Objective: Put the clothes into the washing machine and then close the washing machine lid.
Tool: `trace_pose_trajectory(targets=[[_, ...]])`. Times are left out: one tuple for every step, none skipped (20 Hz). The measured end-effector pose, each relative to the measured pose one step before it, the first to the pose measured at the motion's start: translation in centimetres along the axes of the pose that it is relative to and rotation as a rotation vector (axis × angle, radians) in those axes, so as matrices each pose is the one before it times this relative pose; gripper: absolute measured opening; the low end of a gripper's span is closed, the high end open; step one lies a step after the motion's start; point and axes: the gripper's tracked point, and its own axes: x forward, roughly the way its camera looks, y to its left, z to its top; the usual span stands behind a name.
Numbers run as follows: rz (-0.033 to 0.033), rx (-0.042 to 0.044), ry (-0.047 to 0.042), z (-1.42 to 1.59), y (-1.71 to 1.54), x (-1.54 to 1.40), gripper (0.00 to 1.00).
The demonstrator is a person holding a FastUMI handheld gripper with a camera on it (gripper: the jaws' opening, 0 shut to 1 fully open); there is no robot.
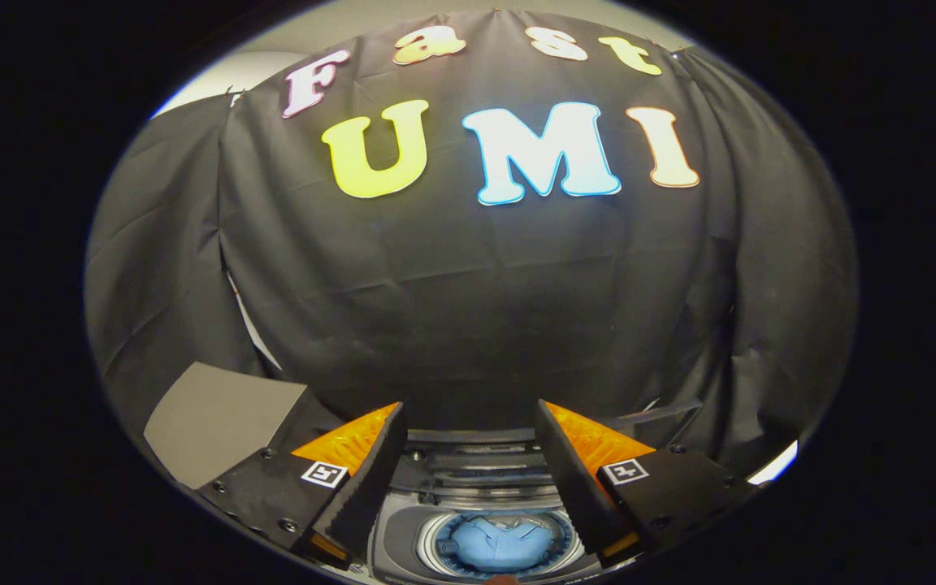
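A small top-loading washing machine (pixel 403 528) stands below and between my fingers, its round drum open to view. A blue piece of clothing (pixel 500 543) lies bunched inside the drum. The machine's lid (pixel 476 455) stands raised at the back, just beyond the drum. My gripper (pixel 468 487) hovers above the machine, open, with a wide gap between the fingers and nothing held in them.
The booth's black cloth wall (pixel 468 309) hangs close behind the machine. A grey flat panel (pixel 216 418) sits to the left of the left finger.
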Motion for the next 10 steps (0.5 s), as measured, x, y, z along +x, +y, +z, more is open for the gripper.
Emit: trace_pose_trajectory(targets=[[-0.00878, -0.0011, 0.00678, 0.029, 0.028, 1.092, 0.98], [-0.00579, -0.00177, 0.00788, -0.024, 0.143, 0.976, 0.98], [-0.00705, -0.00621, 0.01437, -0.238, -0.007, 1.145, 0.98], [-0.01665, -0.00915, 0.01354, -0.507, -0.172, 0.83, 0.98], [-0.01518, -0.01318, 0.01024, -0.31, -0.106, 0.723, 0.98], [-0.00533, -0.01114, 0.00923, -0.25, 0.195, 0.46, 0.98], [0.00286, -0.00564, 0.01362, -0.439, 0.308, 0.464, 0.98], [-0.00334, -0.01057, 0.02527, -0.758, 0.014, 0.223, 0.98], [-0.00182, -0.04313, -0.03836, 0.543, 0.244, -0.016, 0.98], [0.00643, -0.01895, -0.00683, -0.198, 0.132, 0.205, 0.99]])
